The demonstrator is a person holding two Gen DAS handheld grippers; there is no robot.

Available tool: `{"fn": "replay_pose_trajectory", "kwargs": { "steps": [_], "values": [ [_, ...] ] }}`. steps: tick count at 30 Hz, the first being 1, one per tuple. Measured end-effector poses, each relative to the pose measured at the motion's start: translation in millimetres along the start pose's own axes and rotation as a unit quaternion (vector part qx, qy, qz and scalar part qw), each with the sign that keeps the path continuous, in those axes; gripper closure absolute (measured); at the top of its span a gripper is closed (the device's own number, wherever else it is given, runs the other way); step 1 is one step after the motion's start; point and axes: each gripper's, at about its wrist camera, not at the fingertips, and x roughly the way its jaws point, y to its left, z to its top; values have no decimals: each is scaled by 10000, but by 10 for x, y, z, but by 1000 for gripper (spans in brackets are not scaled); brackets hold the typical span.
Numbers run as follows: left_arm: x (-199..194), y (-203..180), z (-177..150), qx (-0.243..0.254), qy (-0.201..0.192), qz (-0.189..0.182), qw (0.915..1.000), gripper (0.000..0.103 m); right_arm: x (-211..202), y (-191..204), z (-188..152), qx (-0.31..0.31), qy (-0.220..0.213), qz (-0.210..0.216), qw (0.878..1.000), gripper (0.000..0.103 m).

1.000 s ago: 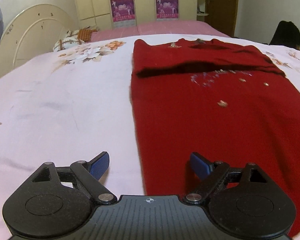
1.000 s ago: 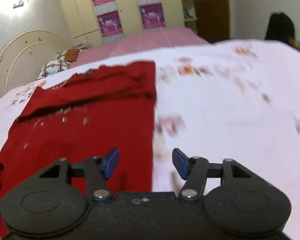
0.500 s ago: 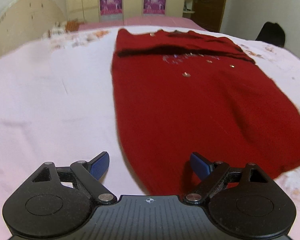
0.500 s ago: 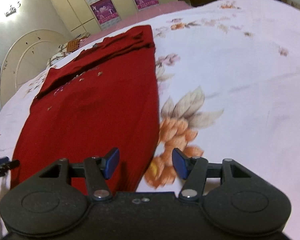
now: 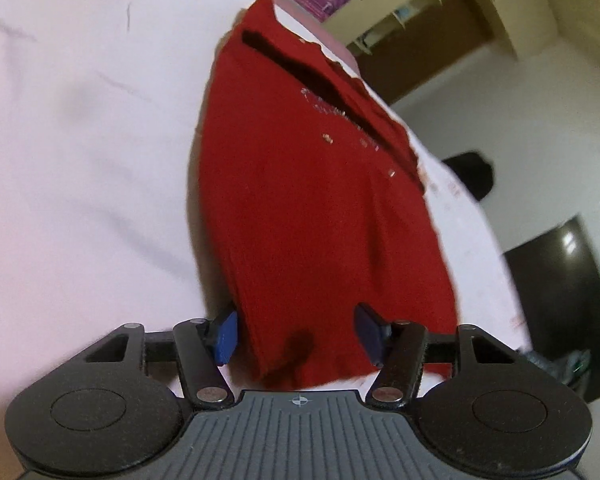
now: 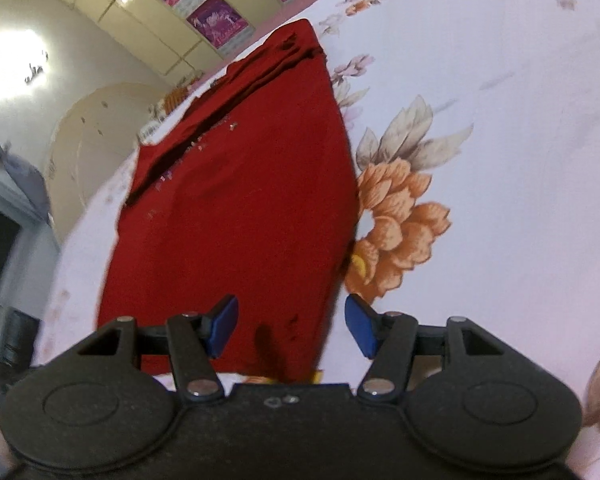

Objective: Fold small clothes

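A red knit garment (image 5: 308, 208) lies flat on the pale bedsheet (image 5: 80, 160), its top part folded down at the far end. My left gripper (image 5: 298, 336) hangs low over the near left corner of the hem. Its jaws are closing, with that corner between the blue pads and a wide gap still showing. In the right wrist view the same garment (image 6: 240, 208) reaches down to my right gripper (image 6: 291, 330). That gripper stands open over the near right corner of the hem, and its pads do not press the cloth.
A large orange flower print (image 6: 396, 224) lies on the sheet just right of the garment. A cream headboard (image 6: 96, 128) and a wardrobe with purple posters (image 6: 212, 20) stand beyond the bed. A dark object (image 5: 472, 172) sits past the bed's far side.
Both grippers have rolled and dropped closer to the garment's near hem, each now straddling a corner. The left jaws have narrowed. The garment itself has not moved.
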Motion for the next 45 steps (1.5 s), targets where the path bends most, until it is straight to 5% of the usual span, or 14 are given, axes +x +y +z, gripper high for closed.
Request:
{"fn": "replay_pose_trajectory", "kwargs": {
  "steps": [5,7,8,9,14,18,21,25,30,37,45],
  "values": [
    [218,-12,103,-21,7,-227,9997,43,137,-99,88,415,-28,366,9985,66],
    [293,-60,110,141,2,-93,9999,67,206,-107,142,483,-18,394,9981,74],
    [326,-64,111,212,37,31,9998,99,237,-95,166,449,-12,373,9983,86],
    [344,-57,105,238,51,145,9996,100,267,-74,188,373,9,288,9989,97],
    [-130,-69,-34,197,-698,-166,9972,100,80,5,179,-42,-225,183,9996,98],
    [-74,92,-138,208,-345,201,9990,100,-153,-52,131,-201,-419,142,9988,98],
    [-27,104,-112,-38,-447,82,9990,100,59,-86,121,-216,-60,-69,9997,98],
    [-107,-24,0,10,-766,-216,9968,100,31,48,230,-293,-259,151,9991,98],
    [-91,-171,532,78,-1213,-433,9916,100,-67,266,622,-554,-715,385,9952,98],
    [341,-557,1743,585,-1601,-344,9848,100,242,517,1526,-437,-1075,599,9914,98],
    [992,-586,2795,793,-1307,196,9880,100,1039,466,2548,135,-992,723,9923,98]
  ]
}}
